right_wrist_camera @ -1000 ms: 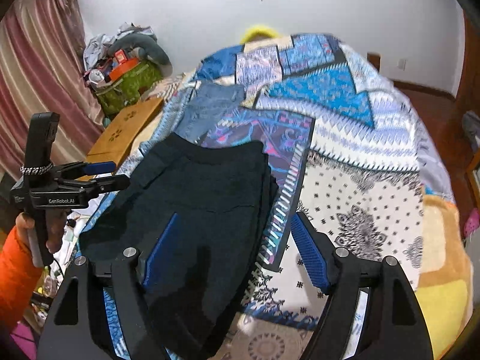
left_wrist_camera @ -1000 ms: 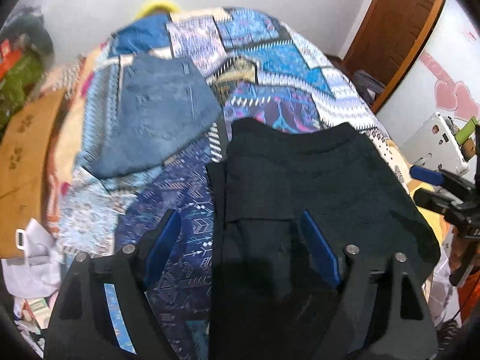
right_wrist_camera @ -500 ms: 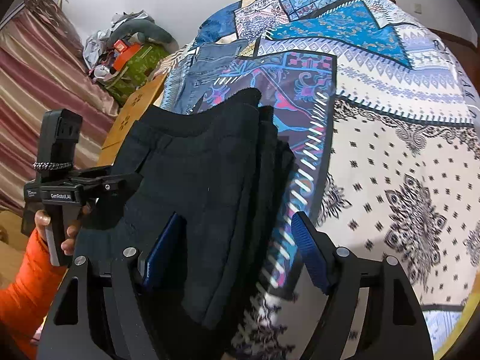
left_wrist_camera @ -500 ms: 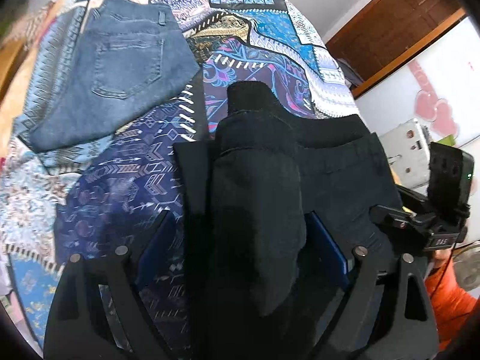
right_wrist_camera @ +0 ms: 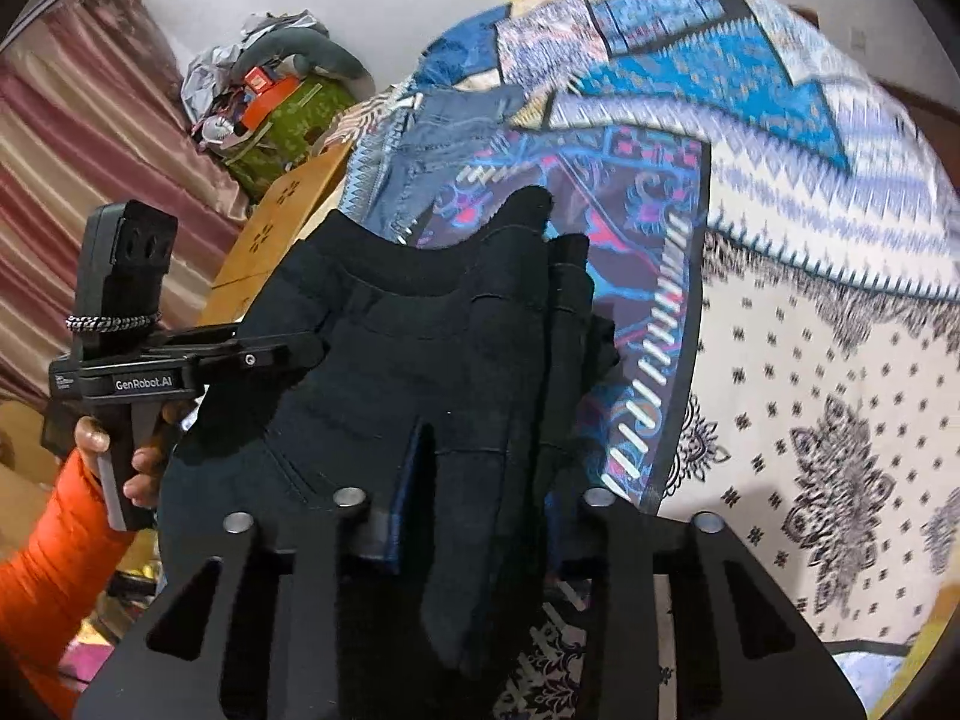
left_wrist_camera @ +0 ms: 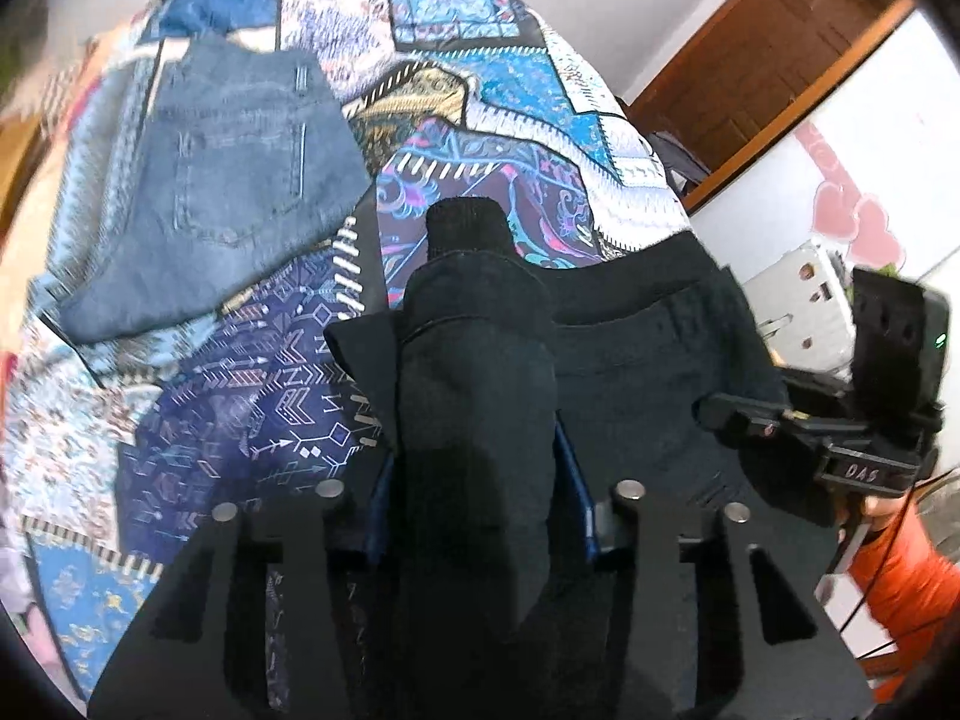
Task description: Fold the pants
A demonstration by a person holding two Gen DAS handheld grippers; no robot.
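Black pants (left_wrist_camera: 624,372) lie folded on the patterned bedspread (left_wrist_camera: 252,408), bunched up and partly lifted at the near edge. My left gripper (left_wrist_camera: 477,480) is shut on a thick fold of the black pants at their left side. My right gripper (right_wrist_camera: 474,480) is shut on the black pants (right_wrist_camera: 420,348) at their right side. Each gripper shows in the other's view, the left (right_wrist_camera: 240,354) and the right (left_wrist_camera: 750,414), both pinching the same near edge. The fingertips are hidden in the cloth.
Folded blue jeans (left_wrist_camera: 222,180) lie on the bed beyond and left of the black pants. A wooden board (right_wrist_camera: 282,222) and a pile of bags (right_wrist_camera: 282,96) stand left of the bed. A brown door (left_wrist_camera: 768,48) and a white appliance (left_wrist_camera: 804,300) are on the right.
Both grippers have closed from wide open onto the near edge of the black pants and have lifted it, bunching the cloth up between the jaws.
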